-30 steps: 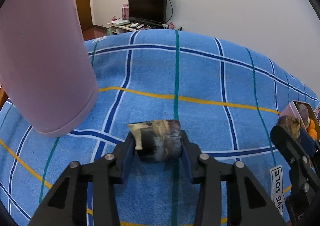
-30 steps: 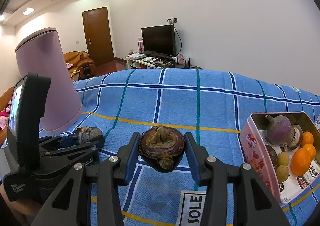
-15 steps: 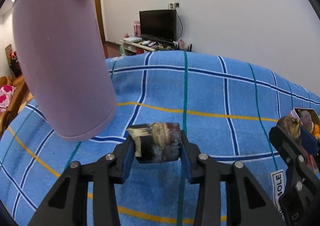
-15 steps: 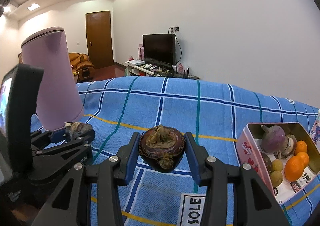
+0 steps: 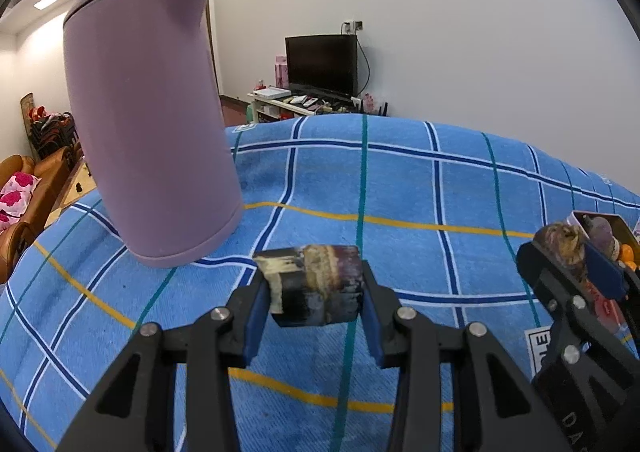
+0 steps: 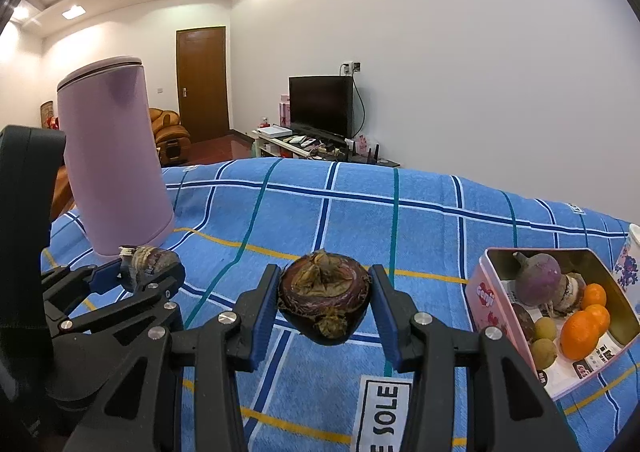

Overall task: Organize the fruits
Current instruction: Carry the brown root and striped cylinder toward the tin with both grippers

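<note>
My left gripper (image 5: 314,298) is shut on a short dark sugarcane-like chunk (image 5: 316,284) with a pale cut end, held above the blue checked cloth (image 5: 400,188). My right gripper (image 6: 324,302) is shut on a round brown water chestnut (image 6: 324,298), also clear of the cloth. In the right wrist view the left gripper (image 6: 150,266) shows at the left with its chunk. In the left wrist view the right gripper (image 5: 568,252) sits at the right edge. A pink tin (image 6: 486,292) at the right holds a purple turnip (image 6: 538,278), oranges (image 6: 584,328) and small yellow-green fruits (image 6: 544,350).
A tall lilac kettle (image 5: 152,132) stands on the cloth to the left of both grippers. A white label reading SOLE (image 6: 382,412) lies on the cloth near the front edge. Behind the table are a television (image 6: 322,104), a low cabinet and a brown door (image 6: 202,84).
The left gripper has risen and tilted up with its chunk, so the whole kettle and more of the room show. The right gripper has stayed nearly in place, still gripping the water chestnut.
</note>
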A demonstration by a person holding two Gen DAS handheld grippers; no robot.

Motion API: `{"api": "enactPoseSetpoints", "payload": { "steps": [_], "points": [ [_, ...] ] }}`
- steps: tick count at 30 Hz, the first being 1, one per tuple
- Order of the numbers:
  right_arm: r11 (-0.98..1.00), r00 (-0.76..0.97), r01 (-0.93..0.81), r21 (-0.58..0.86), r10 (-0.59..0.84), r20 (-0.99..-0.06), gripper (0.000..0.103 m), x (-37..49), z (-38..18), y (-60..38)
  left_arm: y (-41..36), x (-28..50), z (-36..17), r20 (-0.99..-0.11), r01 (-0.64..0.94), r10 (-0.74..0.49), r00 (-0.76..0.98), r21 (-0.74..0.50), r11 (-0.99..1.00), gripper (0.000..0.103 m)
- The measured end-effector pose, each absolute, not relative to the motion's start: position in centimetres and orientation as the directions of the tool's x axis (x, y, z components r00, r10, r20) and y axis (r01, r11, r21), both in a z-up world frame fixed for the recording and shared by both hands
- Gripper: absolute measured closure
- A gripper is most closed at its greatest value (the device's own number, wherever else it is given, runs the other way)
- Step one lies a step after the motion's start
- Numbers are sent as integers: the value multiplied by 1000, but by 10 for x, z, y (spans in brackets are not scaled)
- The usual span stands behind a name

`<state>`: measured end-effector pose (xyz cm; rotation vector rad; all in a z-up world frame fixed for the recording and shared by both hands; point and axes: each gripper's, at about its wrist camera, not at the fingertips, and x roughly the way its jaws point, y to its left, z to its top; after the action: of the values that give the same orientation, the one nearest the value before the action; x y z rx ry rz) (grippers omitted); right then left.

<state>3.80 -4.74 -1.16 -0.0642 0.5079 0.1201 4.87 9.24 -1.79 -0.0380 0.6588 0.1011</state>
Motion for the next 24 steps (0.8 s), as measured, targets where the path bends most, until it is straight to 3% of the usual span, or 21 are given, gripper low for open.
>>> {"api": "enactPoseSetpoints", "payload": {
  "steps": [24],
  "points": [
    [993,871,-117,-35,85,-484,56,21,-12,-61,66,23,-15,-592,-82,73,803,13,997,60]
  ]
}}
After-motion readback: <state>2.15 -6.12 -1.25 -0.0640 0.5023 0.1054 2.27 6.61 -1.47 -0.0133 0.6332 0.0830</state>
